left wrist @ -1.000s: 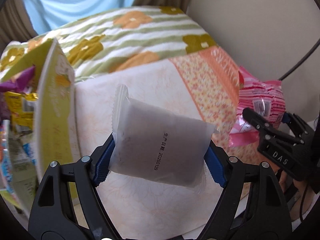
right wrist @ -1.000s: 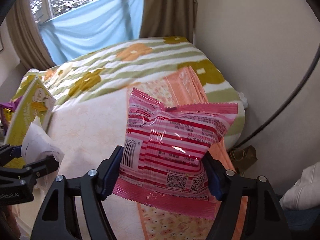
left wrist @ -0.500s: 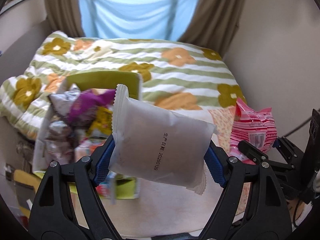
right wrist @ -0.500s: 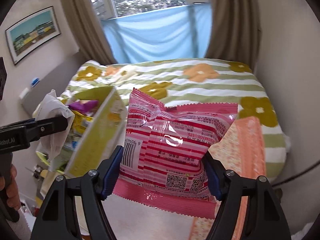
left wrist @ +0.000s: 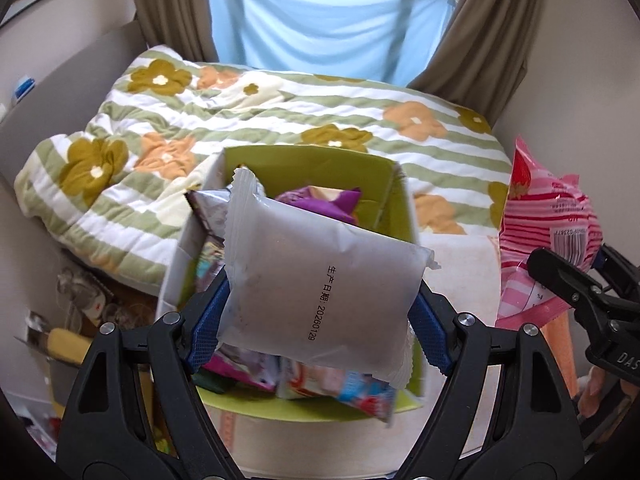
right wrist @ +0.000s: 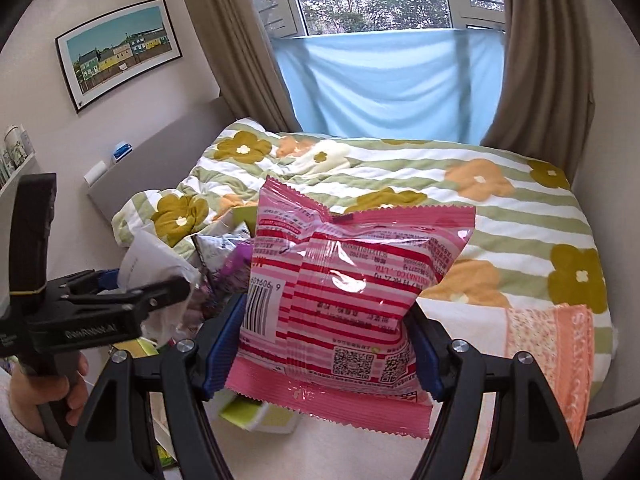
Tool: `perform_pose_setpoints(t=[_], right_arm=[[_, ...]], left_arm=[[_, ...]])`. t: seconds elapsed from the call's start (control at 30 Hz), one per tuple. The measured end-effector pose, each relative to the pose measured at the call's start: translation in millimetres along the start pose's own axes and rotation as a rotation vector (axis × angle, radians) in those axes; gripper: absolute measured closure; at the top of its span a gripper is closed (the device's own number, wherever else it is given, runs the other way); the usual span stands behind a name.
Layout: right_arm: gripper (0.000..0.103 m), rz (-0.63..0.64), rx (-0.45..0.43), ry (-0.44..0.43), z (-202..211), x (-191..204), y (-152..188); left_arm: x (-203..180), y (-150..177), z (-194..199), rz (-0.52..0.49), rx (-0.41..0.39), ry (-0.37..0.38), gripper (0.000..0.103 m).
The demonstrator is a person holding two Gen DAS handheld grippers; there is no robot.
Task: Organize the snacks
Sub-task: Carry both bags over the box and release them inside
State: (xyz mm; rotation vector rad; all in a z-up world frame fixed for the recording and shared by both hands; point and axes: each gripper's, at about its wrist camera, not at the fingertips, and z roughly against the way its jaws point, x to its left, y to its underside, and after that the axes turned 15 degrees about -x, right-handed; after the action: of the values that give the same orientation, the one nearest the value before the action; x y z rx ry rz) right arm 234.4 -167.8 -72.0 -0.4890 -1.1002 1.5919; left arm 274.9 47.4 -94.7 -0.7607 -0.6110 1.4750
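Note:
My left gripper [left wrist: 320, 328] is shut on a white snack packet [left wrist: 320, 276] with a printed date, held above an open green box [left wrist: 384, 176] full of snack bags. My right gripper [right wrist: 324, 356] is shut on a pink striped snack bag [right wrist: 344, 304]. That pink bag [left wrist: 548, 236] and the right gripper [left wrist: 576, 284] show at the right of the left wrist view, beside the box. In the right wrist view the left gripper [right wrist: 160, 292] with the white packet [right wrist: 148, 260] is at the left, over the box's contents.
The box stands at the foot of a bed with a green-striped flowered quilt [left wrist: 240, 112] and an orange patterned cloth [right wrist: 552, 340]. Walls close in left and right. A window with blue cloth [right wrist: 392, 84] is behind. Clutter lies on the floor [left wrist: 80, 300] left of the bed.
Both grippers swung left and tilted up, keeping their packets. The green box, first at the far left edge, now sits directly beneath the white packet.

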Motion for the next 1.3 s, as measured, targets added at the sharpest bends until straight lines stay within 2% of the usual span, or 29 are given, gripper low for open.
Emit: perform_pose_setpoints(t=[0.17, 0.37, 0.5, 0.6, 0.8, 1.17, 1.27, 1.3], right_arm=[[0.033, -0.008, 0.007, 0.021, -23, 27, -6], [0.033, -0.044, 0.001, 0.083, -36, 34, -13], [0.033, -0.091, -0.002, 0.14, -37, 30, -16], [0.033, -0.11, 0.011, 0.176, -37, 27, -15], [0.033, -0.118, 0.037, 0.164, -47, 25, -15], [0.033, -0.056, 0.102, 0.039, -87, 45, -27], [0.031, -0.036, 0.128, 0.017, -96, 55, -22], [0.027, -0.045, 0.131, 0.002, -98, 57, -20]], left_arm=[[21, -7, -21, -0.045, 0.038, 0.028, 0.024], [22, -14, -39, -0.123, 0.065, 0.111, 0.024], [20, -11, -52, -0.16, 0.106, 0.189, 0.013], [20, -10, -51, -0.163, 0.095, 0.229, 0.01], [35, -9, -45, -0.158, 0.078, 0.165, 0.007], [62, 4, -40, -0.081, 0.099, 0.097, 0.007], [67, 6, -39, -0.085, 0.105, 0.076, 0.007], [68, 6, -39, -0.089, 0.107, 0.071, 0.007]])
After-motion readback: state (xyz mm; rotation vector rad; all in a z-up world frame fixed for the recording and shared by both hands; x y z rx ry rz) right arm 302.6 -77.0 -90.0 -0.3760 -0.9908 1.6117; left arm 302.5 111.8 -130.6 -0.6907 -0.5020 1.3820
